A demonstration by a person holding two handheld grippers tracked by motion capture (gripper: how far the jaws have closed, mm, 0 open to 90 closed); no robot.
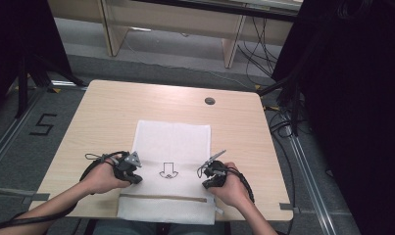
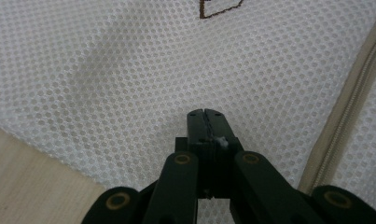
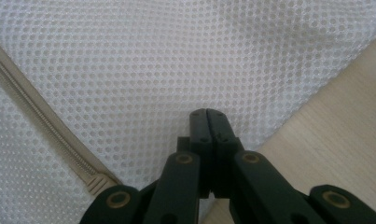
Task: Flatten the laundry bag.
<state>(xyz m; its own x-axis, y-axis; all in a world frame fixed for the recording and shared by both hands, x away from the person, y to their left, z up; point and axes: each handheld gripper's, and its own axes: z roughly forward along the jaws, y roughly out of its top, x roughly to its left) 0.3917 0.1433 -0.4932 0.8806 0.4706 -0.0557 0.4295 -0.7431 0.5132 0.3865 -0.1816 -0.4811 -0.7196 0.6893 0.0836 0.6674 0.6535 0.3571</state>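
Closed tongs (image 2: 207, 114) over mesh bag (image 2: 129, 70) edge

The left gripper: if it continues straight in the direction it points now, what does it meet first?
Most likely the white mesh bag directly ahead of the left gripper, whose jaws are shut; whether they already touch it is unclear.

The near edge of the mesh bag (image 1: 171, 142) hangs past the bench (image 1: 107, 107) front, its lower corners cut off at the picture's bottom, and whether either closed gripper pinches any mesh cannot be told.
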